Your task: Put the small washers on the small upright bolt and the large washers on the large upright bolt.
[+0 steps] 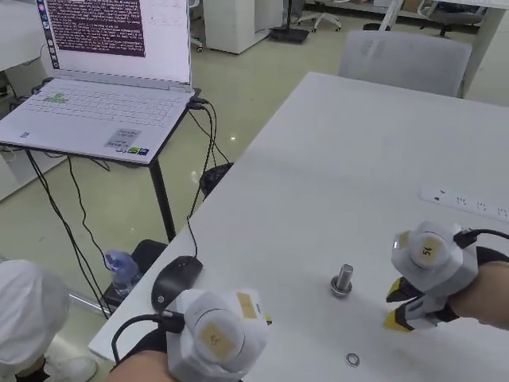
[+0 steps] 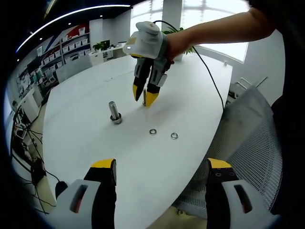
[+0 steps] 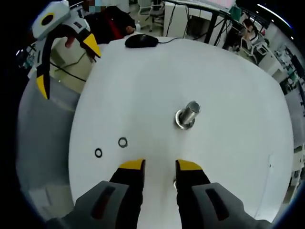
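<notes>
The large upright bolt (image 1: 342, 280) (image 2: 113, 112) (image 3: 187, 114) stands on the white table (image 1: 334, 183), with a ring at its foot. Two small washers (image 2: 153, 131) (image 2: 174, 136) lie flat near it, also seen as washers (image 3: 122, 142) (image 3: 98, 153); one washer (image 1: 352, 360) lies near the front edge. My right gripper (image 1: 395, 306) (image 2: 145, 93) (image 3: 160, 167) hovers low beside the large bolt, its jaws a little apart. A thin small bolt (image 2: 144, 98) (image 3: 174, 182) stands between its fingertips. My left gripper (image 1: 216, 334) (image 2: 161, 167) (image 3: 66, 67) is wide open at the table's near corner, holding nothing.
A laptop (image 1: 103, 79) sits on a stand left of the table, with cables hanging below. A black mouse (image 1: 175, 280) lies at the table's left corner. A power strip (image 1: 465, 203) rests at the right. A grey chair (image 1: 406, 60) stands at the far side.
</notes>
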A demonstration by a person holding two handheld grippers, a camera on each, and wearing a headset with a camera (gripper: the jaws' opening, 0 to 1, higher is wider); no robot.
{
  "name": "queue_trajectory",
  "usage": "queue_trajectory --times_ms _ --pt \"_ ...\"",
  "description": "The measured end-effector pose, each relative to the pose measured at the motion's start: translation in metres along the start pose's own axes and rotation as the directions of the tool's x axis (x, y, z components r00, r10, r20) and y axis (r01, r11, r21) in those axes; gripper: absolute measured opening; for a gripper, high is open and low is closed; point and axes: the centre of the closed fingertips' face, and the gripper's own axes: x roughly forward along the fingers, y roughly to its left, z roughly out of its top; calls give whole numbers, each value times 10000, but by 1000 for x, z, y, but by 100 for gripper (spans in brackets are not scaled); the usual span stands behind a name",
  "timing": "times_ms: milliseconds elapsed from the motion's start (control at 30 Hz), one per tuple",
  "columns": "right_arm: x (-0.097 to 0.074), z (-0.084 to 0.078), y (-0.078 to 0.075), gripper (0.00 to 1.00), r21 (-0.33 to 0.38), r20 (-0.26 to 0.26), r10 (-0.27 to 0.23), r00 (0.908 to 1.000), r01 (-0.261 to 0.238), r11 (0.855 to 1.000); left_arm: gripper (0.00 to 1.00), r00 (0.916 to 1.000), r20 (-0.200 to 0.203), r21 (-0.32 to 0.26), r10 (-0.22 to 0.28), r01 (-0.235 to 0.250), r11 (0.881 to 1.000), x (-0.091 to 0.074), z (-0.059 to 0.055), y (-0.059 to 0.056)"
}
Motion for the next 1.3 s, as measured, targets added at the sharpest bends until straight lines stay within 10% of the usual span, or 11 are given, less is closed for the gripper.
queue_trajectory --times_ms 1300 --pt "41 9 63 24 -1211 -52 586 9983 -588 9909 76 10000 76 13 0 0 10000 -1 -1 -5"
